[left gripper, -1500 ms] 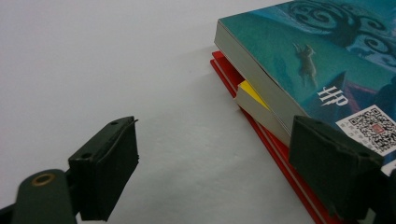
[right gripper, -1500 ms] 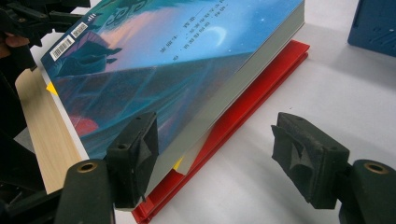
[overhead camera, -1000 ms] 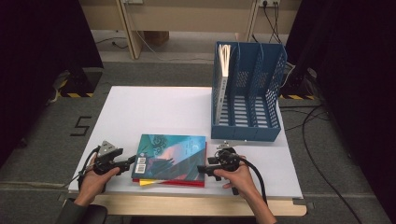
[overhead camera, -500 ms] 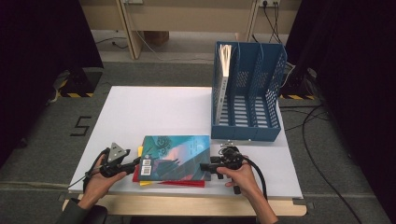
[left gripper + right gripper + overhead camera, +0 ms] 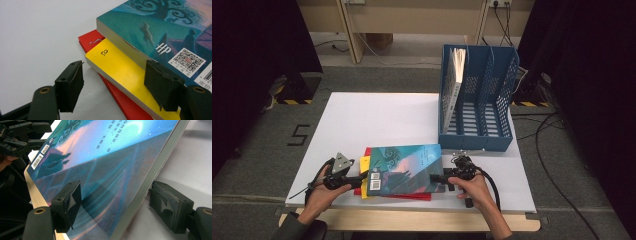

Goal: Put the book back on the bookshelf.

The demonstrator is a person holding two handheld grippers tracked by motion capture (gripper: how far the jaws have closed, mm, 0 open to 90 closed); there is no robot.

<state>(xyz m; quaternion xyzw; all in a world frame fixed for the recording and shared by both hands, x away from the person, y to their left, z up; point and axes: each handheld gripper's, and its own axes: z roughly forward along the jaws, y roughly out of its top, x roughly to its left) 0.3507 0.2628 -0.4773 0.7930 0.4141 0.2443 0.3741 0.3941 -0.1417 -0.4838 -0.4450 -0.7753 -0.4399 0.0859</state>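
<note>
White bench (image 5: 377, 120): carries all items; the person's hands enter from its near edge.

Blue file rack (image 5: 477, 100): stands upright by the far right corner of the bench, divided into slots. One thin book (image 5: 455, 85) stands in its leftmost slot, leaning slightly.

Stack of books, near edge of the bench, about the middle: the teal book (image 5: 407, 167) lies on top, cover up, with a barcode at its left end. Under it lies a yellow book (image 5: 120, 72), offset so that its left end shows. A red book (image 5: 87, 41) is at the bottom, in contact with the bench, its corner showing past the yellow one.

Left gripper (image 5: 362, 178): held at the left end of the stack. Its fingers (image 5: 71, 85) have just been opening and stand apart at a moderate gap; one finger is beside the stack over the bare bench, the other over the yellow book's cover. The pads press on nothing.

Right gripper (image 5: 435, 177): at the right end of the teal book. Its fingers (image 5: 67, 205) have just been opening; they straddle the book's edge, one over the cover, one below and to the side. A gap shows at the lower finger, so no grip is confirmed.
</note>
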